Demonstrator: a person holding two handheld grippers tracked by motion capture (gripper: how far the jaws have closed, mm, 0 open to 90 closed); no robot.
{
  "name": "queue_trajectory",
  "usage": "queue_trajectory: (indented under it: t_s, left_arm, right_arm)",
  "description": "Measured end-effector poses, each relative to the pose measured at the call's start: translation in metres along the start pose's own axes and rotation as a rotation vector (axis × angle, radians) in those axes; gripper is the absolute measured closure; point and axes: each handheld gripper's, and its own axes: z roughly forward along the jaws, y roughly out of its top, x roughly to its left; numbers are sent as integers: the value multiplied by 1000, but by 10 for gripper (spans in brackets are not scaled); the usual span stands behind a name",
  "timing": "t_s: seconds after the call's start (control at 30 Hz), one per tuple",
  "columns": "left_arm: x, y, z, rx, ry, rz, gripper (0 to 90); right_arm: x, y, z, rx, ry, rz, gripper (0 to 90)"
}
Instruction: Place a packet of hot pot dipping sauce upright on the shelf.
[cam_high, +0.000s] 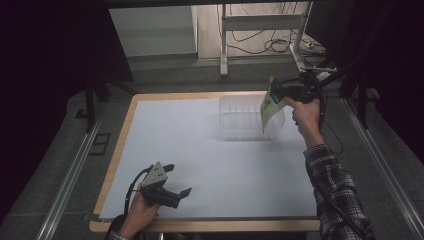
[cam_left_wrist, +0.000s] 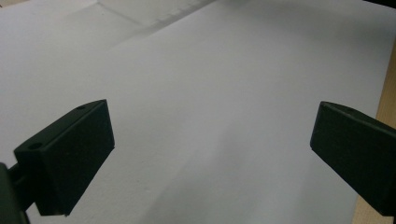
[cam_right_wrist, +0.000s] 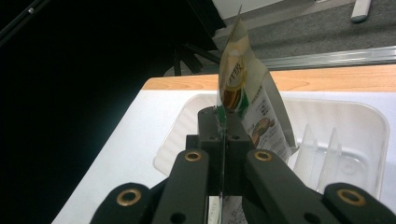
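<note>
My right gripper (cam_high: 276, 90) is shut on the top edge of a green and cream snack pouch (cam_high: 271, 106), which hangs in the air over the right end of a clear plastic bin (cam_high: 240, 120). In the right gripper view the pouch (cam_right_wrist: 243, 93) stands edge-on between the closed jaws, with the bin (cam_right_wrist: 355, 135) and its inner dividers below it. My left gripper (cam_high: 176, 180) rests low at the front left of the white sheet (cam_high: 210, 160), jaws wide apart. The left gripper (cam_left_wrist: 212, 149) has nothing but bare white sheet (cam_left_wrist: 210, 70) between its fingers.
The white sheet covers a wooden table (cam_high: 122, 135) whose edge shows along the left and back. Metal rails (cam_high: 70, 175) run along both sides on the grey floor. A metal frame with cables (cam_high: 260, 35) stands beyond the far edge.
</note>
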Motion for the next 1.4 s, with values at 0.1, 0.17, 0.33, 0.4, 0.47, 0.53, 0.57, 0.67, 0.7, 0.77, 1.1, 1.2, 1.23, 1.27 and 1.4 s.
queue_trajectory:
  t_s: [0.1,0.17,0.33,0.4,0.47,0.53,0.57,0.67,0.7,0.77,1.1,1.2,1.23,1.27,1.4]
  left_arm:
    - [-2,-1,2,-1,-19,24,0]
    - [-3,-1,2,8,-26,34,0]
    - [-6,-1,7,67,-21,73,0]
    - [-5,-1,5,54,-3,66,0]
    - [-3,-1,3,41,6,55,0]
    - [-2,-1,2,36,19,45,0]
    - [-1,-1,2,38,26,41,0]
    - [0,-1,1,37,33,24,0]
    - [1,-1,1,35,38,15,0]
    - [2,-1,0,27,40,6,0]
    - [3,-1,1,53,45,-5,0]
    - [2,-1,1,55,52,-4,0]
    - [2,-1,1,53,51,-5,0]
    - [2,-1,1,51,53,-5,0]
    - [1,-1,0,52,56,3,0]
  right_arm:
    - [-2,2,3,-1,-3,2,889]
    - [-2,3,4,1,-4,2,889]
    - [-3,6,10,3,-19,-6,888]
    - [-3,8,13,-2,-28,-14,888]
    - [-4,9,16,-8,-28,-12,888]
    - [-4,10,18,-12,-33,-14,888]
    - [-4,10,19,-13,-35,-14,888]
    - [-4,12,22,-20,-41,-15,889]
    - [-4,13,23,-28,-46,-18,889]
    - [-4,16,24,-35,-52,-17,890]
    - [-15,11,37,-27,-93,-8,889]
    - [-18,6,42,-17,-103,-2,889]
    - [-19,5,44,-13,-104,0,888]
    - [-21,2,46,-7,-110,-3,888]
    - [-24,-2,48,-9,-110,-5,885]
